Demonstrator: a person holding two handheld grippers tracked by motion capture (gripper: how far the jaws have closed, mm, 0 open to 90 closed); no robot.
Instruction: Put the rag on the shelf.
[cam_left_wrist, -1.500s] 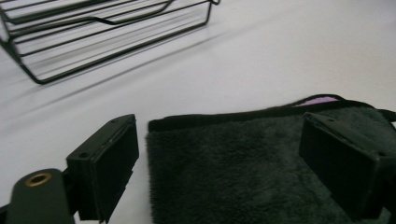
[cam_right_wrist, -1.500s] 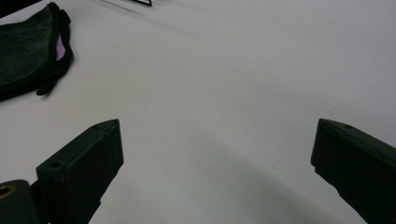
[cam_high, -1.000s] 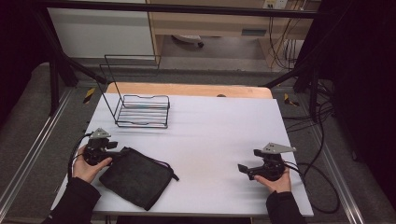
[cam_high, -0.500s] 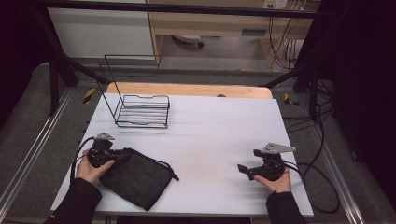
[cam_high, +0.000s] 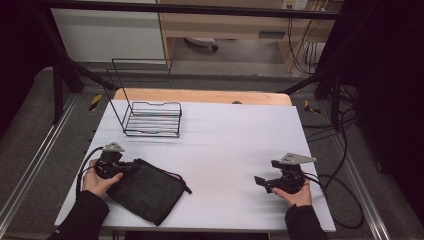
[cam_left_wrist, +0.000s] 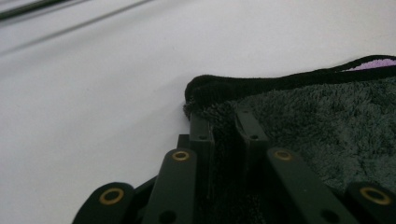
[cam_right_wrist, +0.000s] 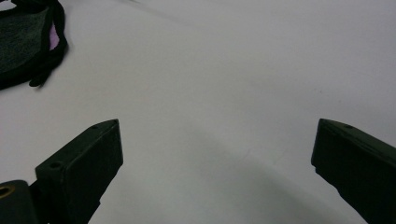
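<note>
Dark fleece pouch (cam_high: 145, 192): laid at the white surface's (cam_high: 230, 140) near-left edge, corner clamped by the just-closing left claw (cam_high: 131, 167). Right claw (cam_high: 259, 181): held apart over bare surface. Wire rack (cam_high: 152, 119): far-left.

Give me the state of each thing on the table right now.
Left gripper: jaws just closed, shut on the towel's corner.
Right gripper: jaws open, nothing between them, low over the table.
Towel: dark, folded, lying flat near the front left edge.
Rack: upright, empty, at the back left.
</note>
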